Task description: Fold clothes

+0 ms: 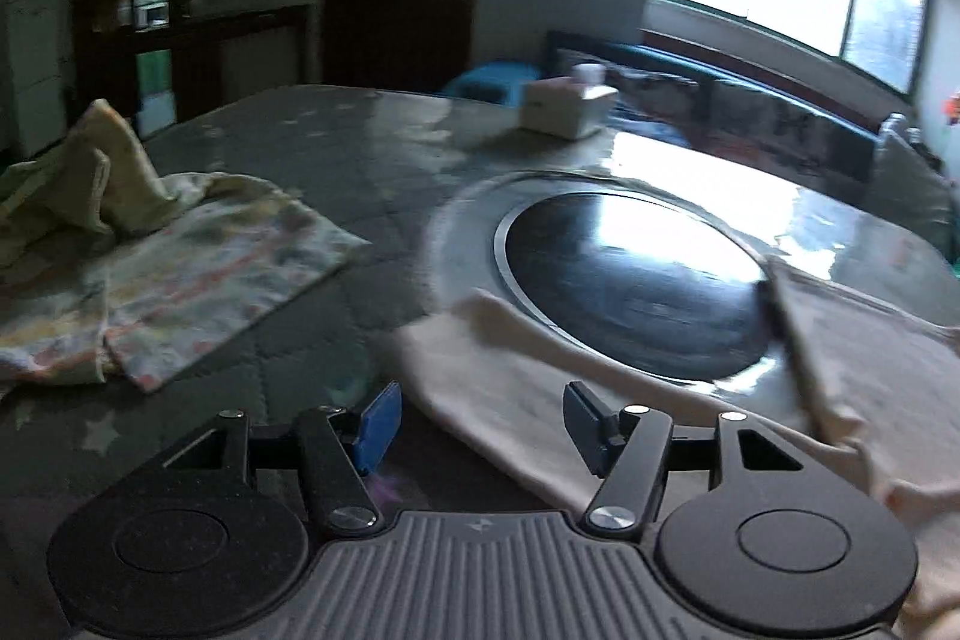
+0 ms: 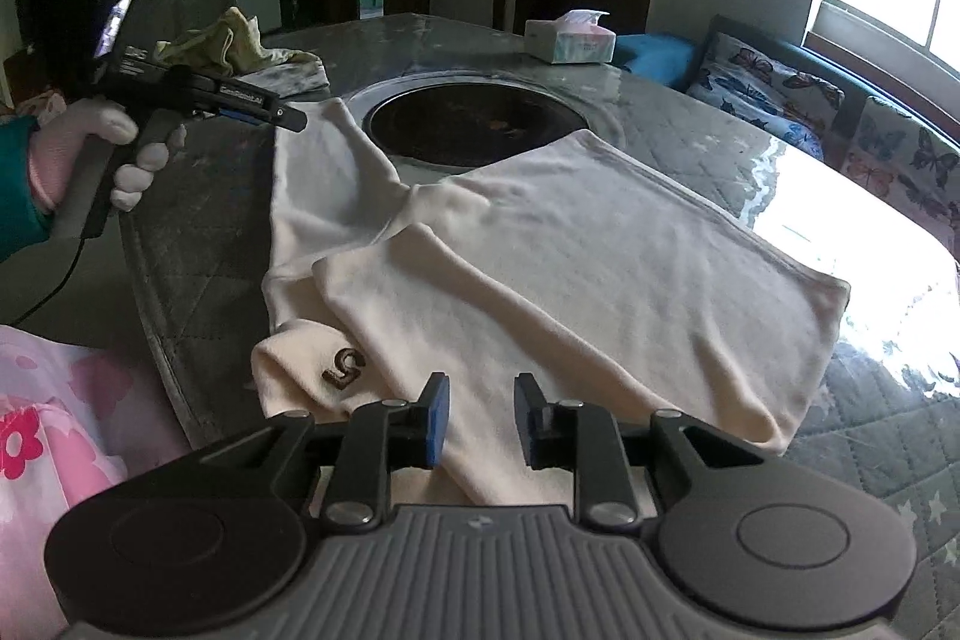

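Note:
A cream long-sleeved top (image 2: pixel 570 244) lies flat on the round table, one sleeve folded across its body, the other sleeve (image 2: pixel 318 172) stretched toward the far left. It also shows in the left wrist view (image 1: pixel 528 388). My right gripper (image 2: pixel 477 421) is open and empty, just above the top's near edge. My left gripper (image 1: pixel 480 424) is open and empty above the far sleeve's end; in the right wrist view it (image 2: pixel 288 115) hovers at the left, held by a gloved hand.
A round dark hotplate (image 2: pixel 477 121) sits in the table's middle, partly under the top. A pile of patterned clothes (image 1: pixel 150 256) lies at the far left. A tissue box (image 2: pixel 570 37) stands at the far edge. A butterfly-print sofa (image 2: pixel 840 118) is beyond the table.

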A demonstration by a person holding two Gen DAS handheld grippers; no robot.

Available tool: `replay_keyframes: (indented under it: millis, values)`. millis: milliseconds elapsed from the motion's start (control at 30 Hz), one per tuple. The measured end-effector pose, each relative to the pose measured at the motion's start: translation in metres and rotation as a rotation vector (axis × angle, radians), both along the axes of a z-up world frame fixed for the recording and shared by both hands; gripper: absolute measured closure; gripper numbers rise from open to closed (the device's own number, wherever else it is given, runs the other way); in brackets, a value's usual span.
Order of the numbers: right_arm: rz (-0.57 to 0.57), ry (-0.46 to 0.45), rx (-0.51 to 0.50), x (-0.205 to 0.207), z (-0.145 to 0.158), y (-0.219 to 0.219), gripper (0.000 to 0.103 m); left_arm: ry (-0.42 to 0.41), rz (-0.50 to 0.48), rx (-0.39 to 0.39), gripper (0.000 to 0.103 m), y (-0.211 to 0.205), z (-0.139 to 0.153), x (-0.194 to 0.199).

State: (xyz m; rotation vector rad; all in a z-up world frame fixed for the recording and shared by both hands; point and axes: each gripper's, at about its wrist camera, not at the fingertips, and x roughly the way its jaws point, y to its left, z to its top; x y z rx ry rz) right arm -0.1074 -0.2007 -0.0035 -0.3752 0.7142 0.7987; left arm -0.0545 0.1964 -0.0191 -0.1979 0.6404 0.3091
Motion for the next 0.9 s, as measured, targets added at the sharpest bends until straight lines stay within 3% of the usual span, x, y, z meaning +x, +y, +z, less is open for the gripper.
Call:
replay_keyframes:
  millis: [233,400,467,567,800,900]
  values:
    - [-0.013,0.005,0.013,0.000,-0.001,-0.001,0.077,0.006,0.076,-0.022,0.043,0.015,-0.007,0.012]
    - [-0.033,0.004,0.018,0.001,0.000,-0.004,0.075,-0.007,0.112,-0.032,0.064,0.021,-0.010,0.017]
    - [-0.039,0.001,0.022,0.001,0.000,-0.006,0.075,-0.013,0.126,-0.041,0.082,0.024,-0.010,0.018]
    - [-0.051,-0.006,0.033,0.000,0.003,-0.009,0.074,-0.022,0.127,-0.079,0.092,0.028,-0.006,0.015]
    - [-0.121,-0.024,0.070,0.000,0.010,-0.024,0.074,-0.156,-0.047,-0.156,0.095,0.000,0.040,0.003]
    - [-0.156,-0.036,0.090,0.000,0.013,-0.034,0.074,-0.205,-0.177,-0.179,0.095,-0.030,0.062,0.002]
